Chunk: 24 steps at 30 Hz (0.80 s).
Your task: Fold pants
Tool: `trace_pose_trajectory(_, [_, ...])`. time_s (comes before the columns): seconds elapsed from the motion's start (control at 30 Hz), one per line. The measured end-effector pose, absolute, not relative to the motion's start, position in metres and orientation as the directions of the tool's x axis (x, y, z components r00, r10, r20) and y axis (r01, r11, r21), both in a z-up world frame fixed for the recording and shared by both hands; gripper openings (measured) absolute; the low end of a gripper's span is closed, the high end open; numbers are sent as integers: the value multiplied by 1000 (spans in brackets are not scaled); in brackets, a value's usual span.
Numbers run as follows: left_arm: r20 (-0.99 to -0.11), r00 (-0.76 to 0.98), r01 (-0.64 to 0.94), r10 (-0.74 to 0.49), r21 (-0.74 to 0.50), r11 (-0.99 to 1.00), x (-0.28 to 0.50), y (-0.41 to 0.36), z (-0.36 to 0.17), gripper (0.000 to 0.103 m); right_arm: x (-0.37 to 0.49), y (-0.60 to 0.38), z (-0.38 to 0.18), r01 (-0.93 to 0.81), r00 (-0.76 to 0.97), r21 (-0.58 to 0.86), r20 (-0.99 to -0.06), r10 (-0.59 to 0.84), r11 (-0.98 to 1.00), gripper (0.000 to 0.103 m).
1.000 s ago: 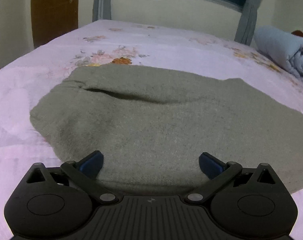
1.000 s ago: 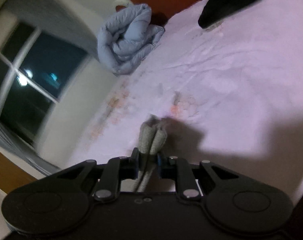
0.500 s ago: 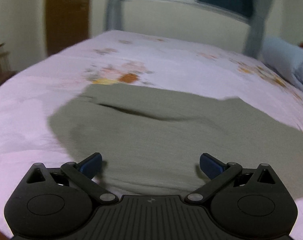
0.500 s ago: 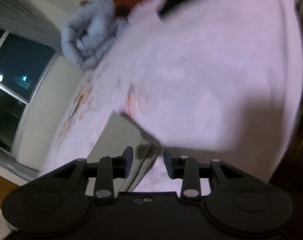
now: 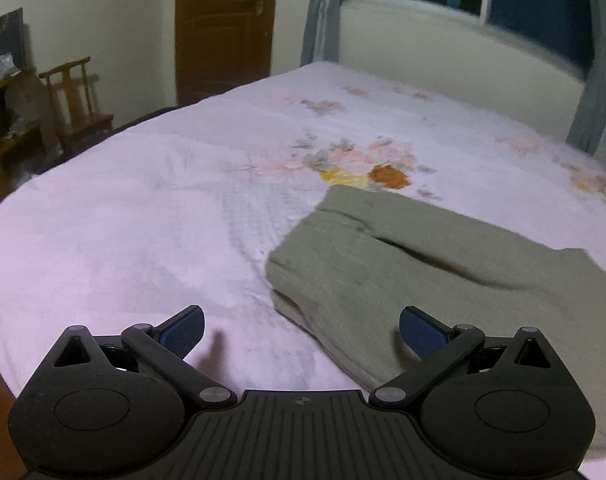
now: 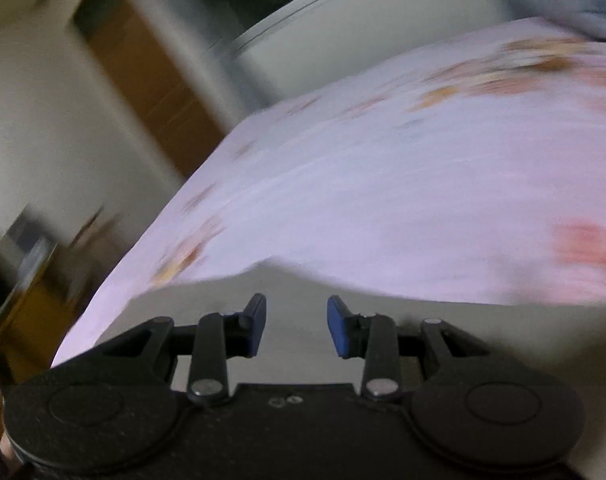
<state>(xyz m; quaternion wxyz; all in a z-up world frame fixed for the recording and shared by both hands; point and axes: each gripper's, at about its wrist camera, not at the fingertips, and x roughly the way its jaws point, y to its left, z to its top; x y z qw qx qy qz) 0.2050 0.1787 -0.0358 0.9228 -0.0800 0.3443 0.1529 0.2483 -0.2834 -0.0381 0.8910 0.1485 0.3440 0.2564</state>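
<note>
Around you: a brown wooden door [image 5: 225,28] and a wooden chair [image 5: 77,100] stand off the bed's far left, grey curtains [image 5: 322,12] frame the dark window [image 5: 543,4], and nothing lies between your tools and the cloth. The folded grey-green knit pants [image 5: 423,280] lie flat on the pink floral bed sheet [image 5: 143,220], right of centre. Your left gripper [image 5: 302,330] hovers with jaws spread wide, empty, over the pants' near corner. Your right gripper [image 6: 297,326], in a blurred view, has jaws partly apart above the pants [image 6: 295,292], holding nothing.
</note>
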Motion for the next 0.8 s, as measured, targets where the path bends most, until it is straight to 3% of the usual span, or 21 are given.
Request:
trace_pose_trajectory(0.2, [-700, 675, -373, 234, -50, 927, 227, 196, -51, 103, 306, -175, -70, -459, 456, 468, -606, 652, 756, 27])
trace_pose_trajectory(0.27, [-712, 669, -369, 214, -69, 927, 227, 200, -60, 103, 320, -155, -80, -502, 395, 444, -646, 653, 742, 23])
trace_pose_trajectory(0.33, [-711, 678, -371, 184, -115, 922, 223, 205, -66, 103, 328, -149, -91, -463, 440, 354, -704, 558, 812, 15])
trace_pose_trajectory(0.4, [-707, 687, -370, 169, -140, 918, 219, 209, -69, 103, 352, -171, -99, -368, 480, 387, -699, 529, 845, 0])
trace_pose_trajectory(0.5, [-700, 692, -373, 176, -137, 918, 215, 209, -68, 103, 369, -200, -101, -297, 515, 437, -675, 528, 849, 0])
trace_pose_trajectory(0.6, [-691, 696, -386, 195, -131, 913, 208, 210, -66, 103, 361, -204, -88, -300, 556, 359, -687, 468, 884, 0])
trace_pose_trajectory(0.63, [-689, 697, -393, 200, -133, 910, 205, 209, -64, 103, 355, -199, -81, -316, 568, 340, -680, 463, 886, 1])
trace_pose_trajectory(0.7, [-665, 713, -404, 220, -134, 905, 203, 208, -56, 103, 339, -187, -67, -384, 590, 306, -645, 487, 871, 26])
trace_pose_trajectory(0.8, [-637, 728, -412, 255, -109, 905, 209, 205, -43, 103, 327, -154, -56, -489, 573, 288, -607, 551, 824, 30])
